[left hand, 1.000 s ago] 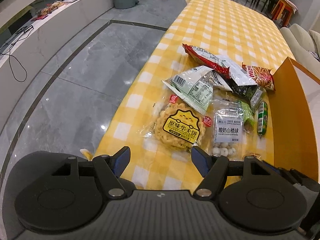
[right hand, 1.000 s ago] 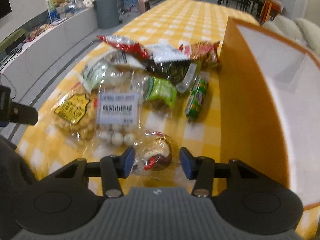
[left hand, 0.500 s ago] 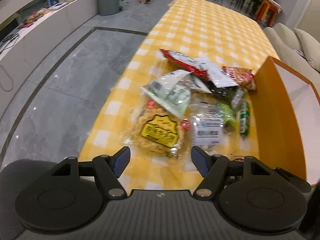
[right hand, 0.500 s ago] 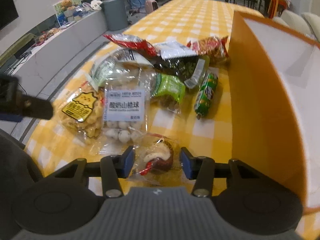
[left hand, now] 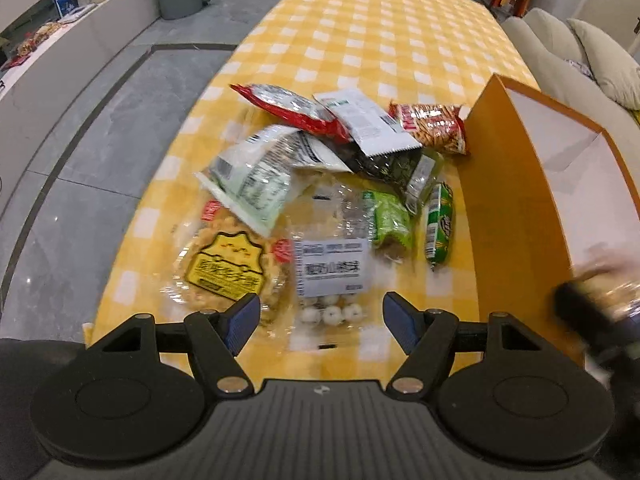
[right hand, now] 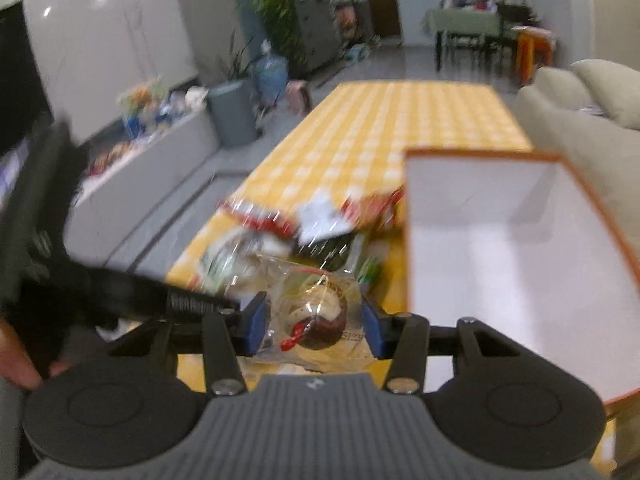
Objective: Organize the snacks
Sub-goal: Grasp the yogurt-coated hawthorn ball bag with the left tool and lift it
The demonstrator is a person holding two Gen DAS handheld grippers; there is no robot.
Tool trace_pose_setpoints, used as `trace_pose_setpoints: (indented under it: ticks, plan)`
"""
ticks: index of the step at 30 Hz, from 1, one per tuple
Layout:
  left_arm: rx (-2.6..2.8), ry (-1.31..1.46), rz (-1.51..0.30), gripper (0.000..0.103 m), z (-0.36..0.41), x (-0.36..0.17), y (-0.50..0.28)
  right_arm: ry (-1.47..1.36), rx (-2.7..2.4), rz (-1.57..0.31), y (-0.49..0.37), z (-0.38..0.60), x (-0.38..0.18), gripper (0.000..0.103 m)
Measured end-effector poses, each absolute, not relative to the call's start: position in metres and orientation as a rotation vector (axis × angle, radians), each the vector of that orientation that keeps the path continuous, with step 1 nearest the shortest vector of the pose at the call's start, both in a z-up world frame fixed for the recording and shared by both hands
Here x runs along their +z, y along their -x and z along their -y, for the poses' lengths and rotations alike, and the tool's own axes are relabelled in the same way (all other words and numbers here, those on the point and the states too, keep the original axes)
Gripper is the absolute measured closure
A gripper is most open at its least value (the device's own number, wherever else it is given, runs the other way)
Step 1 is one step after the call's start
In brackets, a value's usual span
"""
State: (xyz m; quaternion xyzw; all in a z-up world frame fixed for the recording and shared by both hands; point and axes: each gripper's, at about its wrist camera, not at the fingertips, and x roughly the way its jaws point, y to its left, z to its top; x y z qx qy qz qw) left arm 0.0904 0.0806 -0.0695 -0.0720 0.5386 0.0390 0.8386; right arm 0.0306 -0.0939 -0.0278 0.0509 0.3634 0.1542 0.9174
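My right gripper [right hand: 316, 326] is shut on a clear-wrapped chocolate pastry [right hand: 318, 320] and holds it in the air, left of the orange box [right hand: 516, 264]. My left gripper [left hand: 322, 322] is open and empty, hovering over the near end of the snack pile. Just beyond its fingers lie a bag of white yogurt balls [left hand: 330, 276] and a round waffle cookie pack [left hand: 226, 268]. Farther off are a green-white bag [left hand: 256, 184], a green pack [left hand: 390, 220], a green sausage stick [left hand: 438, 226], a red bag [left hand: 288, 110] and a noodle snack bag [left hand: 430, 126].
The orange box [left hand: 532, 208] with a white inside stands open at the right of the yellow checkered table [left hand: 384, 36]. The table's left edge drops to a grey floor [left hand: 100, 152]. A sofa [left hand: 580, 52] is at the right. The right gripper shows blurred in the left wrist view [left hand: 596, 308].
My right gripper has lifted the wrapped pastry off the table and swung up toward the box. My left gripper has shifted right, over the yogurt ball bag.
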Motion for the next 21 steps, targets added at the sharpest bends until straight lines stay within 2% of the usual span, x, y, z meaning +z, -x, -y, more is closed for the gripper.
trace_pose_setpoints:
  ticks: [8, 13, 21]
  plan:
    - [0.138, 0.059, -1.136, 0.020, -0.063, -0.102, -0.111, -0.193, 0.239, -0.694, -0.040, 0.139, -0.011, 0.055]
    - [0.092, 0.110, -1.142, 0.013, -0.067, -0.115, -0.118, -0.225, 0.229, -0.730, -0.048, 0.146, -0.019, 0.055]
    - [0.103, 0.030, -1.144, 0.013, -0.058, -0.133, -0.125, -0.220, 0.221, -0.751, -0.053, 0.143, -0.028, 0.055]
